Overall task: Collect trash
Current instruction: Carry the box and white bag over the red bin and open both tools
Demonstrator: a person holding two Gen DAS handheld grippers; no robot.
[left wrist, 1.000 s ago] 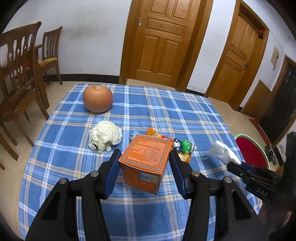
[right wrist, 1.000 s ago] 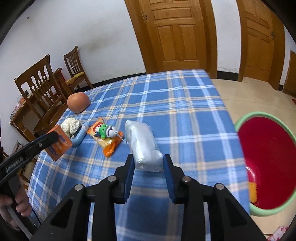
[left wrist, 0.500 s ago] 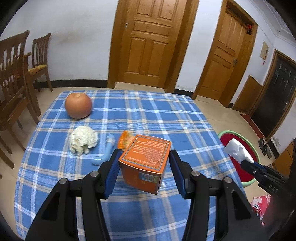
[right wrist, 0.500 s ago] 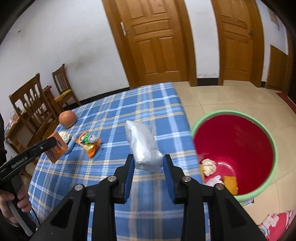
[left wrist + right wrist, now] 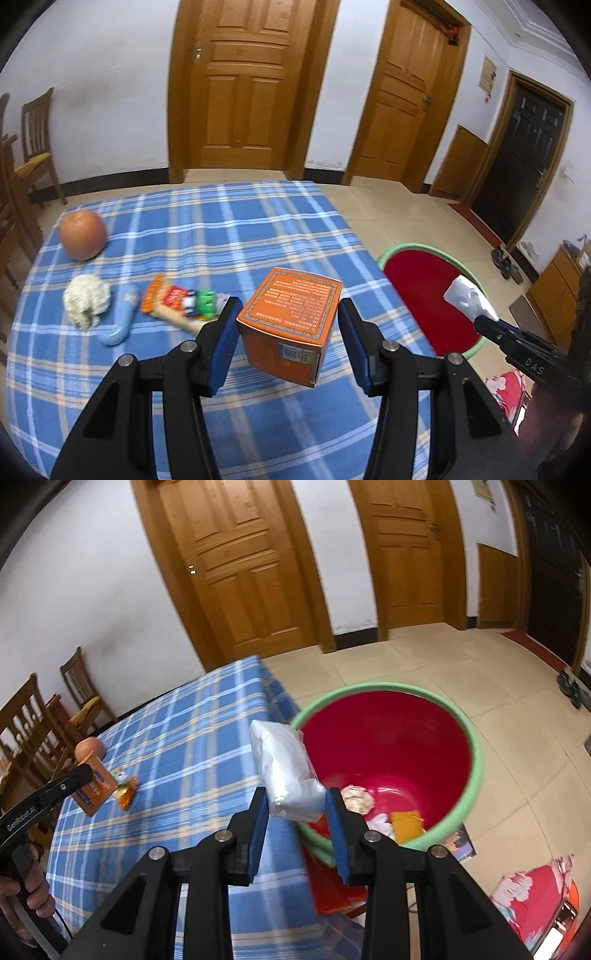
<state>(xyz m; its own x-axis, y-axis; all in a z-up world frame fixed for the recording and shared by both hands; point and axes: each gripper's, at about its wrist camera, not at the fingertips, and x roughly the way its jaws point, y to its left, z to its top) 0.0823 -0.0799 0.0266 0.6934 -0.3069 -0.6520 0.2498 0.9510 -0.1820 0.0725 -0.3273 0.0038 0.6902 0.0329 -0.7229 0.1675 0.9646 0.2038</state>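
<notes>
Left wrist view: left claw (image 5: 287, 332) clamped on an orange box (image 5: 290, 325), lifted clear of the blue plaid desk (image 5: 229, 236); on the desk to the far left a round orange fruit (image 5: 83, 235), a crumpled white tissue (image 5: 86, 300), a pale blue tube (image 5: 120, 319) and a snack wrapper (image 5: 177, 301), with a red bin (image 5: 428, 291) on the floor to the right. Right wrist view: right claw (image 5: 296, 812) clamped on a silver foil pouch (image 5: 286, 771), held at the near left rim of the red bin (image 5: 474, 760), with scraps of trash (image 5: 356, 799) lying in the bin's bottom and the desk (image 5: 192, 738) to the left.
</notes>
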